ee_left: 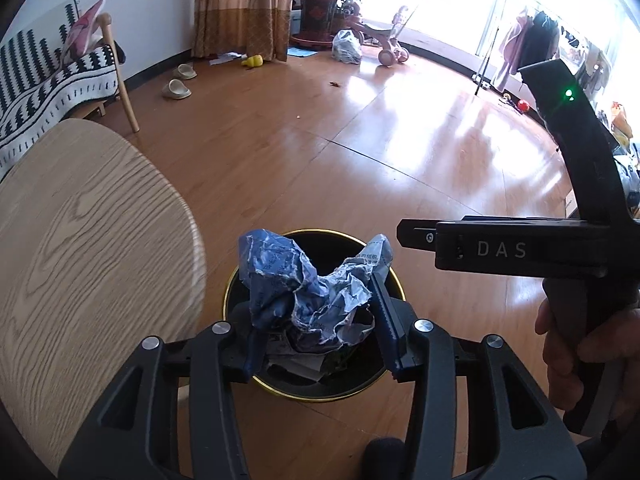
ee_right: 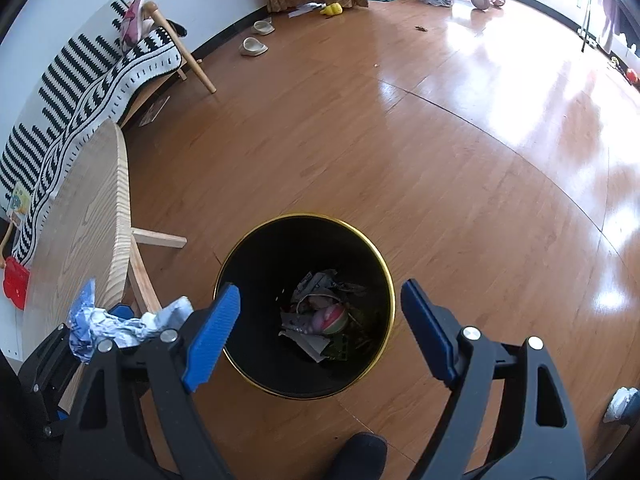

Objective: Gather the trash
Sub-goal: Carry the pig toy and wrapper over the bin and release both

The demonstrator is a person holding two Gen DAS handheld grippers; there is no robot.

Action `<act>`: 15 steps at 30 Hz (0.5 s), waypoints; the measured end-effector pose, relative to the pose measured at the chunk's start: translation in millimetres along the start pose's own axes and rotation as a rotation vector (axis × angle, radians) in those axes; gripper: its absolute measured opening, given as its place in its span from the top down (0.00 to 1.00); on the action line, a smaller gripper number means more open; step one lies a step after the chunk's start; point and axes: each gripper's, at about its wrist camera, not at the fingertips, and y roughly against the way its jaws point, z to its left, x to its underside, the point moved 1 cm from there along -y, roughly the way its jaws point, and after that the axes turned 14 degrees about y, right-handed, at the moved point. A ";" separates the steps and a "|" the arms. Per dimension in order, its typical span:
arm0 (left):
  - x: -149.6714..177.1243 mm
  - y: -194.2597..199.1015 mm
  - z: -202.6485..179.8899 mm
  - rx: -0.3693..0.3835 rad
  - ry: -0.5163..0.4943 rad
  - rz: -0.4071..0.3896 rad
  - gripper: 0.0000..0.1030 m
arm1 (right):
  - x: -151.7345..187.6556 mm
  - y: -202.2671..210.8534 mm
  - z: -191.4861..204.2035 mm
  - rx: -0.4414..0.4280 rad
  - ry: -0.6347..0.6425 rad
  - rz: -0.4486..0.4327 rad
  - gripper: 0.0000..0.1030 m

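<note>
Blue crumpled wrapper (ee_left: 308, 292) clamped in left jaws; right jaws wide, empty; "DAS" on right gripper (ee_left: 500, 248)

black plastic two-finger left gripper (ee_left: 320, 320) with blue ribbed pads, silver pivot screws, matching right gripper (ee_right: 320, 332), white "DAS" lettering and green light on its body, dark shoe toe (ee_right: 360, 452)

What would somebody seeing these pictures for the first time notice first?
Probably the crumpled blue paper clamped in the left gripper, held right above the black gold-rimmed bin on the wooden floor. Next, the right gripper hangs open and empty over the same bin, where other scraps already lie at the bottom.
</note>
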 end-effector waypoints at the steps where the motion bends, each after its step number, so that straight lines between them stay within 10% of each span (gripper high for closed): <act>1: -0.4 -1.8 -1.3 0.001 -0.003 0.001 0.55 | 0.0 0.9 -1.5 -0.001 -0.002 -0.003 0.22; 15: -4.7 2.0 -1.7 -0.005 -0.031 -0.032 0.17 | -0.8 10.1 -10.1 -0.002 -0.019 -0.034 0.22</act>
